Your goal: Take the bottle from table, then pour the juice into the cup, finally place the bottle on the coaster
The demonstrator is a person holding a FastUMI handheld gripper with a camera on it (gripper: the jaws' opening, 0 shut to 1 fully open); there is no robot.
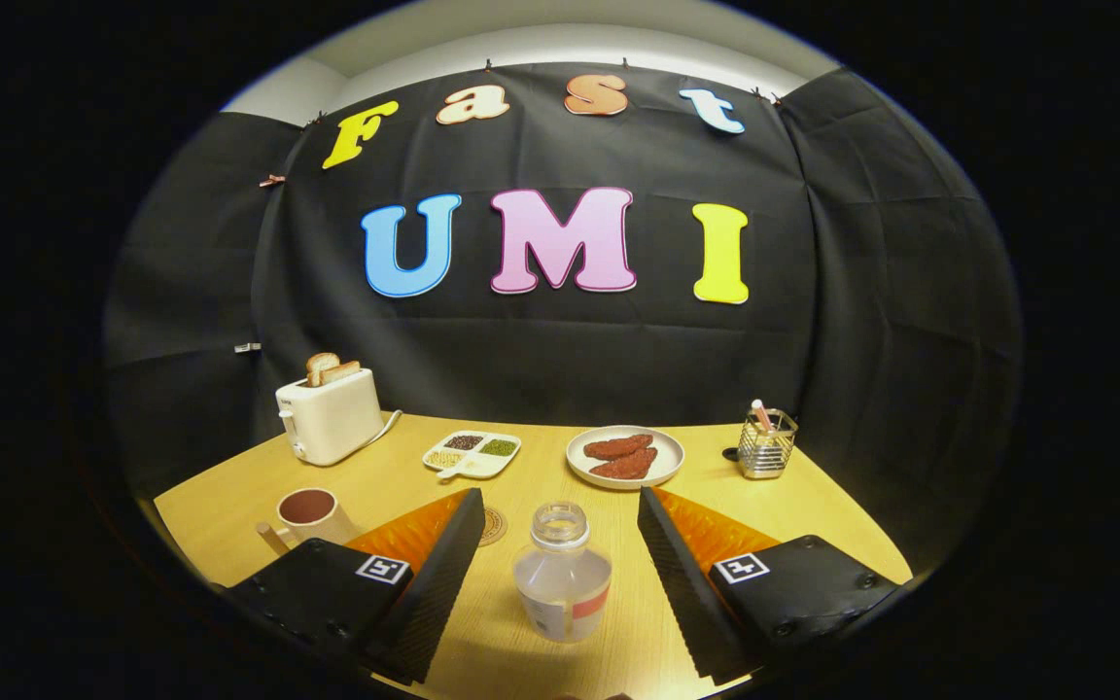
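Bottle stands uncapped near the desk's front edge, between the spread, released fingers of the gripper. Uneven closing could tip it and spill; the coaster, seemingly part-hidden, lies beside the cup.

The pale yellow wood-grain desk carries a clear plastic bottle with a white and red label. A cream mug holds dark brown liquid. The round coaster looks tan with a fine pattern, though it is partly hidden. Reddish-brown pieces lie on a white round plate. The white toaster holds golden-brown bread.
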